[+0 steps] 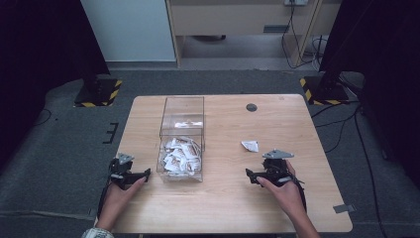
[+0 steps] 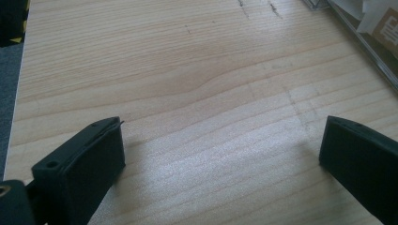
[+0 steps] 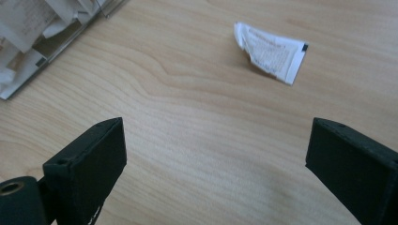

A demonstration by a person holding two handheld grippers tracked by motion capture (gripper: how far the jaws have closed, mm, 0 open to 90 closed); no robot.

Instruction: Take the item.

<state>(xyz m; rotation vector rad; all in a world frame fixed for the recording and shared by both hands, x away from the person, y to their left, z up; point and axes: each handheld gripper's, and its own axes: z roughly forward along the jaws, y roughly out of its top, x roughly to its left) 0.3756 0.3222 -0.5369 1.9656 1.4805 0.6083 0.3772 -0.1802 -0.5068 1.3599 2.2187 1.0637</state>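
I see my left gripper (image 1: 130,174), a black angular frame with a small grey three-cornered plate on top and a black cable trailing back along the forearm. A pale patterned cuff shows at that wrist. My right gripper (image 1: 265,174) matches it: black body, grey triangular plate above the fingers, dark cable looping behind. In each gripper view, the fingers (image 2: 80,176) are matte black rectangular blocks with small screw holes on their upper edges (image 3: 87,161).

A clear box (image 1: 181,141) of packets stands between two tools, one packet (image 1: 250,146) apart.
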